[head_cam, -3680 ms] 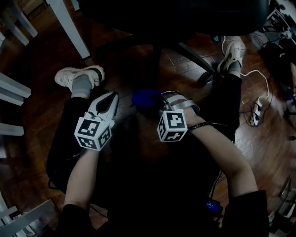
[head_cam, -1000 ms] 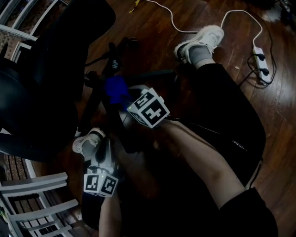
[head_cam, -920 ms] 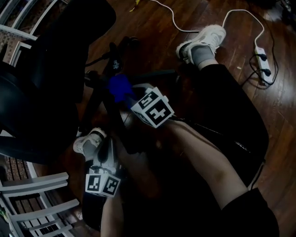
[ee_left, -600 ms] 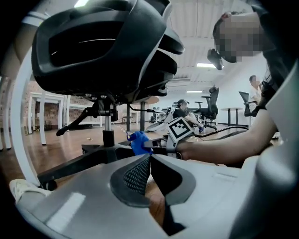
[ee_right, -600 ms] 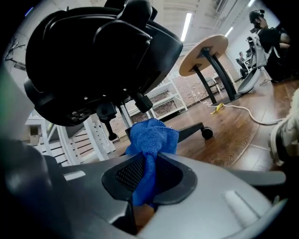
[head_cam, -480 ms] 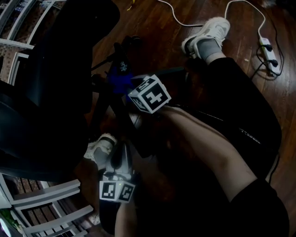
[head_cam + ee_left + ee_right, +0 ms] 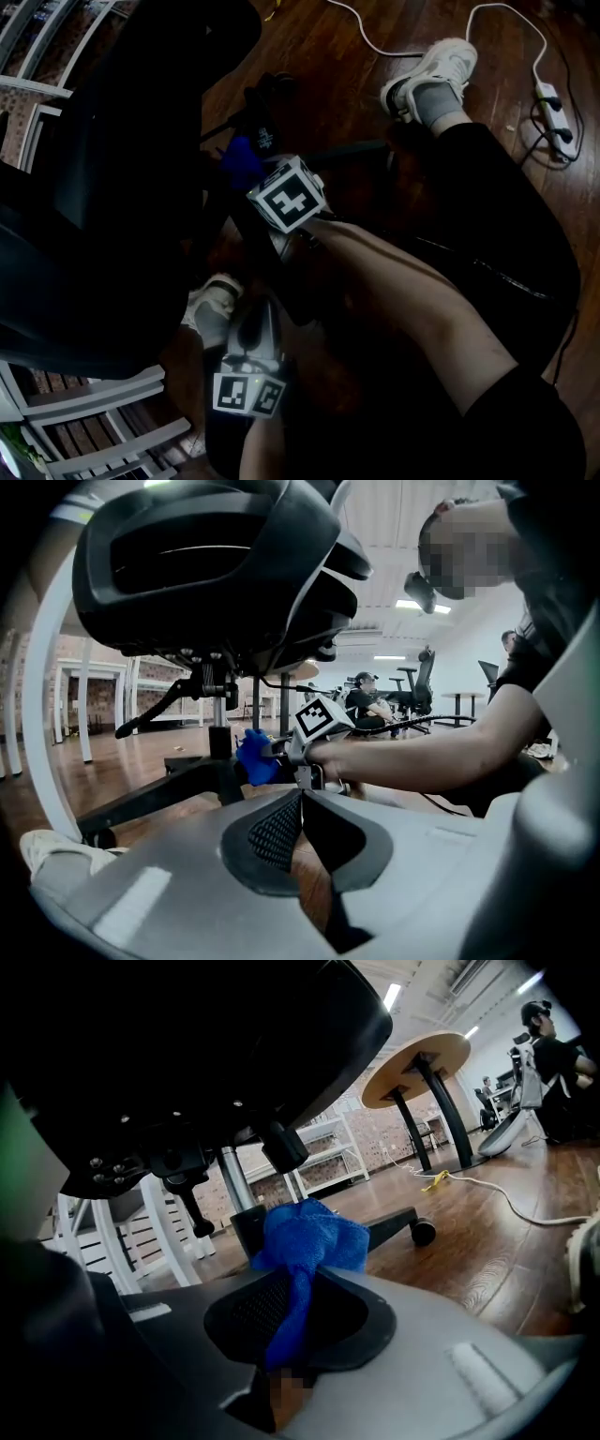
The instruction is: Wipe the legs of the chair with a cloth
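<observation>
The blue cloth [image 7: 309, 1234] is pinched in the right gripper [image 7: 292, 1309]. Its jaws are closed down on the cloth's thin tail, and the bunched head stands out past the tips. The cloth's long axis runs along the jaws, with the tail at the gripper and the bulk pointing forward at the black chair [image 7: 122, 169].

In the left gripper view the cloth sits up against the hub at the foot of the column [image 7: 218, 726], under the seat [image 7: 211, 569], where the legs meet. In the head view it shows only as a small blue patch just beyond the right gripper's marker cube.

Two legs can be made out clearly. One leg [image 7: 389, 1222] runs off to the right and ends in a wheel [image 7: 423, 1232]. The other leg [image 7: 155, 799] slants down to the left across the wooden floor [image 7: 469, 1241].

The left gripper [image 7: 302, 797] has its jaws closed tip to tip with nothing between them. It is held low over the floor, apart from the cloth, and looks toward the hub and the right gripper.

There is one cloth and there are two grippers. The person's two white shoes also show: one shoe [image 7: 434, 67] is out beyond the chair's base, and the other shoe [image 7: 212, 298] is just beside the left gripper. One power strip [image 7: 553, 105] lies on the floor on a white cable [image 7: 375, 42]. One round table [image 7: 417, 1058] stands in the background.
</observation>
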A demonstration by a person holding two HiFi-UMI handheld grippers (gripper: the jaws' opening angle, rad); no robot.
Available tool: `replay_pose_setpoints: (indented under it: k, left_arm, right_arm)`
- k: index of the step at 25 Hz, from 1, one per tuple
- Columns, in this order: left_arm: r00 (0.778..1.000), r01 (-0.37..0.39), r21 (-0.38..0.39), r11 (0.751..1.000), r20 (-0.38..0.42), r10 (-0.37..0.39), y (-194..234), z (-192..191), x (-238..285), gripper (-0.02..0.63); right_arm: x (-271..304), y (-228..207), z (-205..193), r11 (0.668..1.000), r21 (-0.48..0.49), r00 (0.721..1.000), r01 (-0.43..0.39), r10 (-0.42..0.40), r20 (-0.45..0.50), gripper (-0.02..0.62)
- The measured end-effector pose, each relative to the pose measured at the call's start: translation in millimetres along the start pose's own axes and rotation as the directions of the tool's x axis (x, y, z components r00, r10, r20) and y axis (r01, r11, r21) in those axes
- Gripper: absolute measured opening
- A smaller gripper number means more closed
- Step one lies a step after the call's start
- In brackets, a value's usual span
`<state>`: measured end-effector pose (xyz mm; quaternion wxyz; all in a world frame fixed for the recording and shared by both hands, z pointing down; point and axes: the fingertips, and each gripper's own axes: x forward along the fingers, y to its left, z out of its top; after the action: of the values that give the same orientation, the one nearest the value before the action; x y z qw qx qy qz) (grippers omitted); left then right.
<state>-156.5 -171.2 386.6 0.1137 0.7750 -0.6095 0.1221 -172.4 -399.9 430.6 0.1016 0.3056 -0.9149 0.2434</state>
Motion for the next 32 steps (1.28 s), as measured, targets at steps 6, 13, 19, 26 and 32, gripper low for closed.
replay_pose_setpoints:
  k: [6, 13, 19, 26, 32]
  left_arm:
    - [1.0, -0.005, -0.02, 1.0, 0.002, 0.005, 1, -7, 0, 0.005]
    - [1.0, 0.003, -0.033, 0.999, -0.009, -0.003, -6, -11, 3, 0.005]
    - [0.999, 0.032, -0.018, 0.999, -0.022, -0.032, -21, -12, 8, 0.005]
    - [0.998, 0.06, -0.019, 0.998, -0.026, -0.061, -33, -11, 13, 0.005]
    - [0.999, 0.053, -0.016, 0.998, -0.007, -0.053, -36, -2, 15, 0.005]
  right_arm:
    - [-7, -10, -2, 0.999, -0.022, 1.0, 0.028, -0.028, 0.002, 0.084]
    - [-21, -23, -10, 0.999, -0.023, 0.999, 0.033, -0.033, -0.009, 0.084]
    - [-39, -40, -19, 0.999, -0.018, 0.999, 0.047, -0.048, -0.013, 0.084]
    - [-57, -59, -26, 0.996, 0.05, 0.997, 0.073, -0.072, -0.014, 0.084]
    - [-72, -69, -32, 0.994, 0.075, 0.997, 0.08, -0.079, -0.022, 0.084]
